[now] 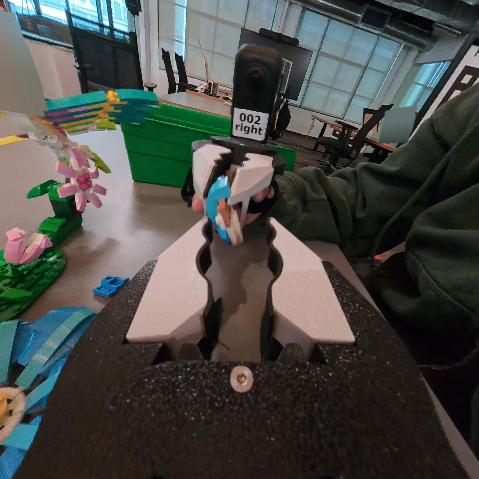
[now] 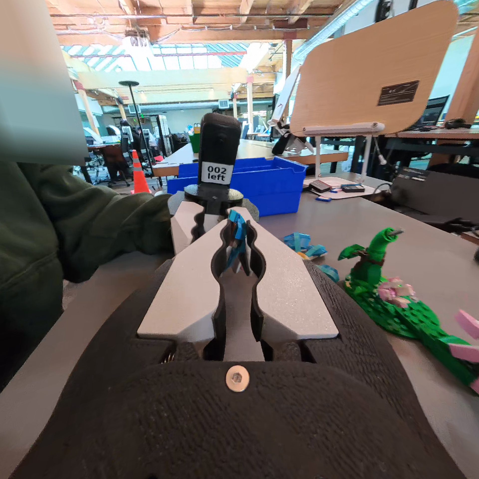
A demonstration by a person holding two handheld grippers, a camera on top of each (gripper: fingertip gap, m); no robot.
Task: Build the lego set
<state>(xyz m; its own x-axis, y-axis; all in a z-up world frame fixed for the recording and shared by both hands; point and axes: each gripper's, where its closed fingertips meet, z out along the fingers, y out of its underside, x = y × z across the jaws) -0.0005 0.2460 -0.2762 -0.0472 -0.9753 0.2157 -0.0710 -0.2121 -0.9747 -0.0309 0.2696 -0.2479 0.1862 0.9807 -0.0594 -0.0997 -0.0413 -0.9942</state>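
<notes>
The grey surface [image 1: 134,220] carries all items; its near edge runs at 4 o'clock in the left wrist view, beside a person's dark green sleeve [image 1: 363,207]. A green bin [image 1: 160,145] stands at 11 o'clock, well back; in the right wrist view a blue bin [image 2: 272,186] stands at 12 o'clock behind the other gripper. A green brick plant with pink flowers [image 1: 64,199] occupies 9 o'clock, and a heap of blue curved bricks [image 1: 39,344] lies at 8 o'clock. A small blue brick [image 1: 110,286] lies alone at 8 o'clock, just off the left finger, with bare surface between it and the plant. The left gripper [image 1: 237,228] has its fingers wide apart with nothing between them; bare surface shows through the gap. The right gripper [image 2: 239,228] has its fingers narrow, clamped on a small blue, white and orange brick assembly [image 2: 238,243], held above the surface at 12 o'clock, just beyond the left fingertips and between the two grippers.
</notes>
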